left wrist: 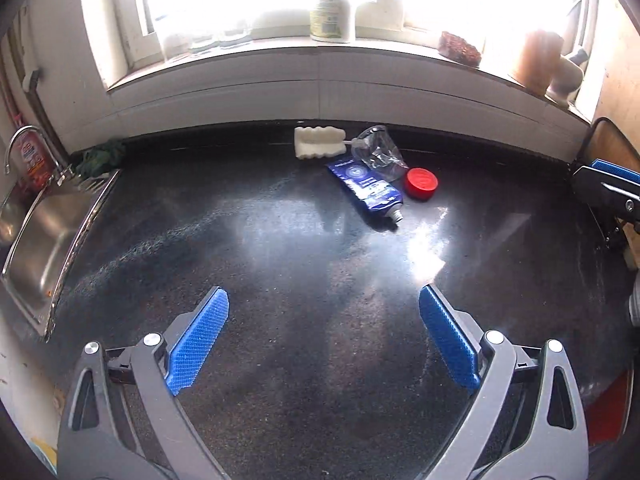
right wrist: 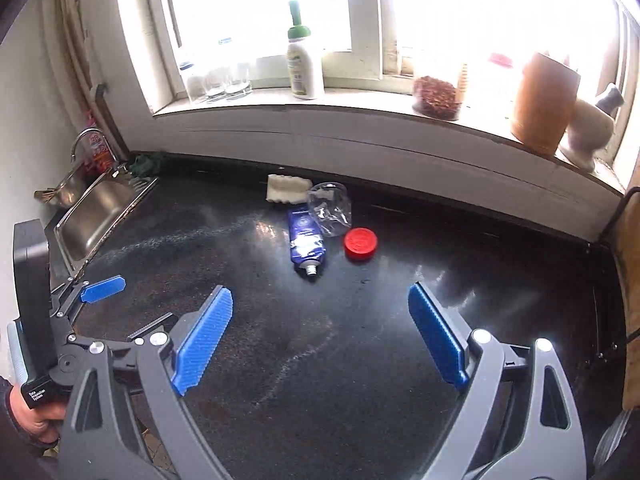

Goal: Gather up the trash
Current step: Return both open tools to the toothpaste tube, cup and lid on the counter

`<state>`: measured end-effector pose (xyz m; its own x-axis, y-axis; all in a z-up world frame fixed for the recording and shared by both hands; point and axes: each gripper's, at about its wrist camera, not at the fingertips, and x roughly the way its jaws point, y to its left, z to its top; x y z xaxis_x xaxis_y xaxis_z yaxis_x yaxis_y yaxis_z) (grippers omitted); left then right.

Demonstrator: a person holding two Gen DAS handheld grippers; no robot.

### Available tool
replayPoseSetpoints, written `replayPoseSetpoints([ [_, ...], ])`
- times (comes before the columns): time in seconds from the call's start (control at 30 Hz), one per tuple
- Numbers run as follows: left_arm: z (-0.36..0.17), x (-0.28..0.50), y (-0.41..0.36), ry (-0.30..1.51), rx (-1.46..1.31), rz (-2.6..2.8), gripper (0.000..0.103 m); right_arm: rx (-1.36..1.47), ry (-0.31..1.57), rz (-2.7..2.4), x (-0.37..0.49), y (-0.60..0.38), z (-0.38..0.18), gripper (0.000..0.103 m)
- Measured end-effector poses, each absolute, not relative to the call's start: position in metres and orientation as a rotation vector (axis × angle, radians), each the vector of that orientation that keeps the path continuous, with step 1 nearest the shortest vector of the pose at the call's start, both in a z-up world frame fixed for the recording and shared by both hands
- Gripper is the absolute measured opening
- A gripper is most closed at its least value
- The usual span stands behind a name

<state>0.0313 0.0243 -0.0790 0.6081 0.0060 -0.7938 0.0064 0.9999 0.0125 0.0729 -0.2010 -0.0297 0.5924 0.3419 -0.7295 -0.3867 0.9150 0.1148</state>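
Trash lies near the back wall of a dark countertop: a squeezed blue tube, a crumpled clear plastic cup, a red lid and a white sponge brush. My left gripper is open and empty, well short of the trash. My right gripper is open and empty, just in front of the tube. The left gripper also shows at the left of the right wrist view.
A steel sink with a tap is at the left. The windowsill holds a white bottle, glasses, a jar and a terracotta pot. A board stands at the right edge.
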Motion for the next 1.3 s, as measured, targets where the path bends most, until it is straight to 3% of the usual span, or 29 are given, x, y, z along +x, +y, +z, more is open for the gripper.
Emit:
replayPoseSetpoints([
  [0.53,-0.11,0.097,-0.023,1.0,0.028,-0.023,0.093,-0.056,0.913,0.391,0.116,-0.238,-0.069,0.087],
  [1.0,-0.2,0.206,-0.031,1.142,-0.021,0.053,0.093,-0.096,1.084,0.437,0.2,-0.232,-0.156,0.087],
  [1.3,-0.212,0.25,-0.012,1.125,-0.03,0.08,0.095,-0.2,1.103,0.533,0.24,-0.196,-0.207,0.087],
])
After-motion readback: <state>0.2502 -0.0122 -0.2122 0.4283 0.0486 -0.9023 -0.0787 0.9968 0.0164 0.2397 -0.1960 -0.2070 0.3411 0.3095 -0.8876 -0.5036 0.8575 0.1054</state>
